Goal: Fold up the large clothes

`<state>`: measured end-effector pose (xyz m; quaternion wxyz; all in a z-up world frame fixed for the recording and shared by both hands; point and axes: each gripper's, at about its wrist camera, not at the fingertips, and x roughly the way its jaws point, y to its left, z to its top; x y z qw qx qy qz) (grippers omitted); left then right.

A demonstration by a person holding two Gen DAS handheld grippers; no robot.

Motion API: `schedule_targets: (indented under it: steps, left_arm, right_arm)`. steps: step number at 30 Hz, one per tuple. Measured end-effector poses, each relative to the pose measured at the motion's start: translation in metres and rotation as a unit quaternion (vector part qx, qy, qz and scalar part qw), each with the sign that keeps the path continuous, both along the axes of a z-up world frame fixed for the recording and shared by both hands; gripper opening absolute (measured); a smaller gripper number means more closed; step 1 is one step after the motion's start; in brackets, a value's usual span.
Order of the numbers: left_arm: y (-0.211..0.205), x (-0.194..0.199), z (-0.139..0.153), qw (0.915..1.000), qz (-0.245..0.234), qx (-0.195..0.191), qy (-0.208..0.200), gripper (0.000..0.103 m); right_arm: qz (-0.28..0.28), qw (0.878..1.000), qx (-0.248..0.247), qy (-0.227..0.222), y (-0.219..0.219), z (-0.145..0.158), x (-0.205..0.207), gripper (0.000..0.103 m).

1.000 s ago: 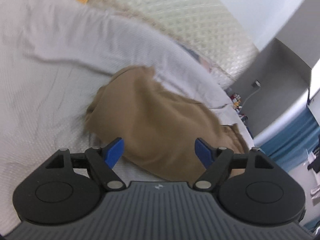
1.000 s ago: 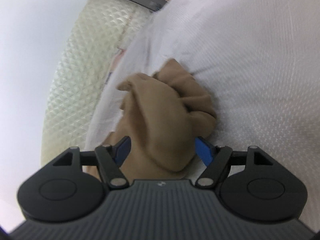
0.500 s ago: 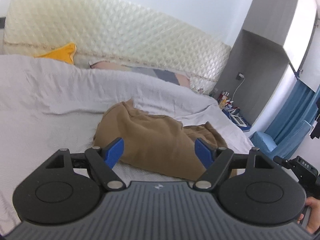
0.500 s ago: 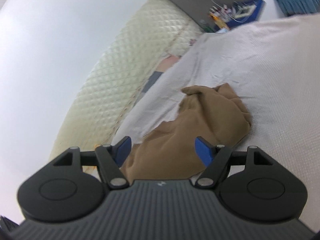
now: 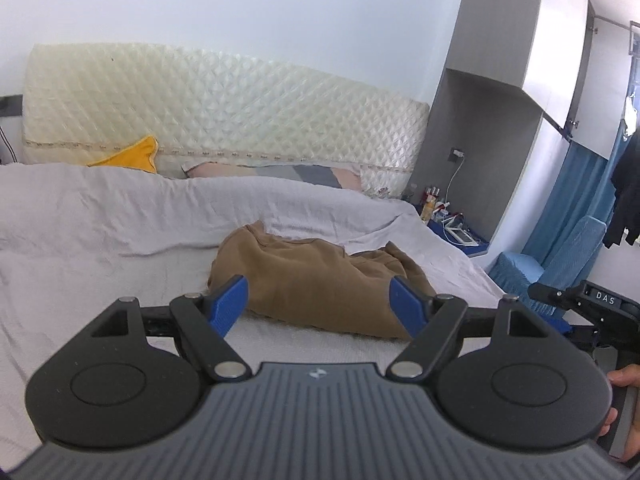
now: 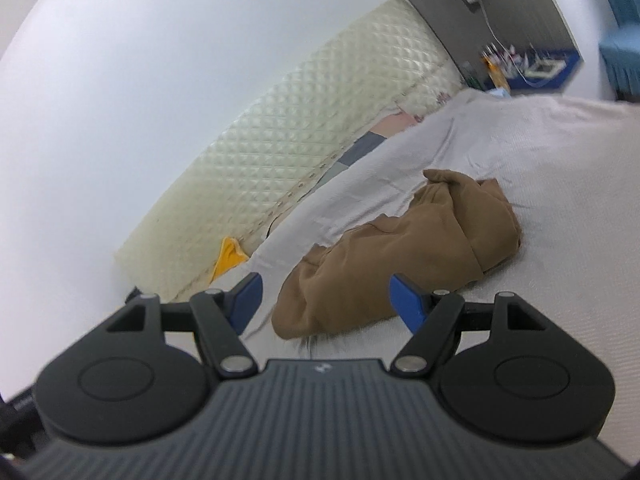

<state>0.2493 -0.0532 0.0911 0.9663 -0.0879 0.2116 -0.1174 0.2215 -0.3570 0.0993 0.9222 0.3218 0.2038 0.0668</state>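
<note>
A brown garment [image 5: 316,280] lies bunched in a rough folded heap on the grey bedsheet [image 5: 80,264]. It also shows in the right wrist view [image 6: 400,256]. My left gripper [image 5: 318,304] is open and empty, held back from the garment's near edge. My right gripper [image 6: 326,298] is open and empty, also held back from the garment and tilted. The right gripper's body [image 5: 592,308] shows at the right edge of the left wrist view, with a hand on it.
A quilted cream headboard [image 5: 224,120] runs behind the bed. A yellow pillow corner [image 5: 132,156] and a patterned pillow [image 5: 280,170] lie at its foot. A grey cabinet [image 5: 492,128], a blue bedside table with small items [image 5: 456,228] and a blue chair [image 5: 560,256] stand to the right.
Both grippers have drawn back and up from the brown garment, which now sits smaller and farther off. The views have levelled toward the headboard. Both stay open and empty.
</note>
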Motion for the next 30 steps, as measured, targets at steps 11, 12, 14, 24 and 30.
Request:
schedule_targets:
  steps: [11,12,14,24,30]
  left_arm:
    - [0.005,-0.084,-0.027,0.9984,0.015,0.044,-0.033,0.081]
    - [0.005,-0.093,-0.031,0.9978,0.017,0.050,-0.039,0.081]
    - [0.005,-0.102,-0.041,0.9978,0.018,0.050,-0.039,0.081]
    - [0.005,-0.133,-0.095,0.9957,0.022,0.075,-0.051,0.081]
    - [0.004,-0.136,-0.121,0.9959,0.021,0.071,-0.051,0.081]
  right_arm:
    - [0.020,0.991,-0.117,-0.063,0.064,0.013,-0.086,0.074]
    - [0.019,0.989,-0.132,-0.071,0.070,0.011,-0.094,0.074]
    - [0.018,0.985,-0.153,-0.083,0.082,0.007,-0.106,0.074]
    - [0.010,0.972,-0.216,-0.095,0.121,-0.040,-0.131,0.074]
    - [-0.001,0.965,-0.245,-0.096,0.135,-0.066,-0.136,0.074]
